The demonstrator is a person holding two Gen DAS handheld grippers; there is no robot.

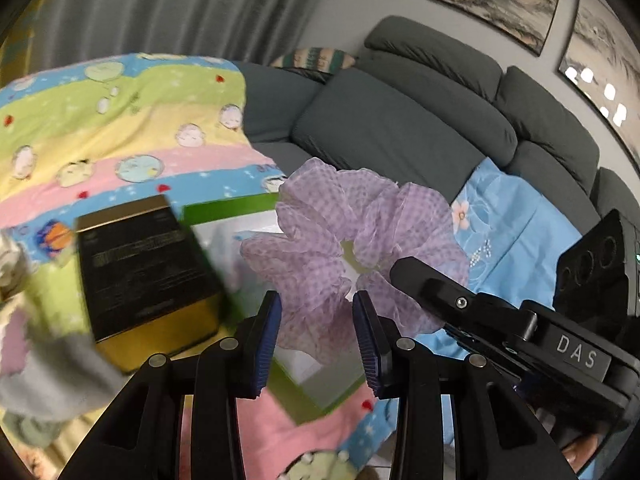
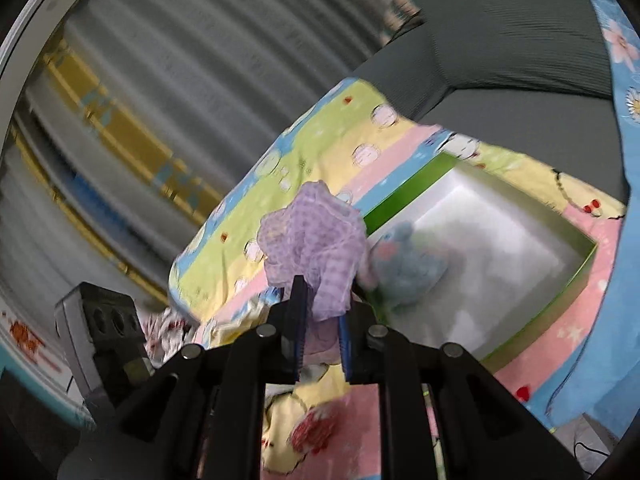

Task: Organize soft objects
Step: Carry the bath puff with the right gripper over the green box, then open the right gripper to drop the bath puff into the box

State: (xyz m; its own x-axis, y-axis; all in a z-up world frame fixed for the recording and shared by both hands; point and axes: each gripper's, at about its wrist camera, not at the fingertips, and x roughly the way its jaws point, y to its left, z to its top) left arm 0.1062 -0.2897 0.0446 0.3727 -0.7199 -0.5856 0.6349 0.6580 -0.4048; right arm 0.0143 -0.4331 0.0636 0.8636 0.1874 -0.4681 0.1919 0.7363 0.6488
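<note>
A grey sofa [image 1: 400,128] fills the background as I steer 2 handheld grippers over a cartoon-print sheet [image 1: 120,128] spread in front of it. On that sheet sits a green-edged box [image 2: 452,236] with a white inside, open at the top, and a pale blue soft item [image 2: 408,268] already lies in its near corner. Beside the box stands a black-and-gold carton [image 1: 148,276], blurred.

The lilac checked scrunchie [image 1: 352,248] hangs in the air above the box, stretched between both tools. My right gripper [image 2: 320,336] is clenched on a fold of its sheer fabric. My left gripper [image 1: 316,340] has ruffle between its blue pads [image 1: 266,344], and I judge it to be pinching that ruffle, though the jaws stand a little apart.

I expect the scrunchie to be almost weightless, floppy and springy, likely to slide out of a thin pinch. A bunched handful of ruffle near the elastic ring looks the safer hold.

Motion blur smears both views. The box floor beneath the scrunchie is hidden, the blue item's shape is unclear, and small patterned pieces at the sheet's edge are cut off.
</note>
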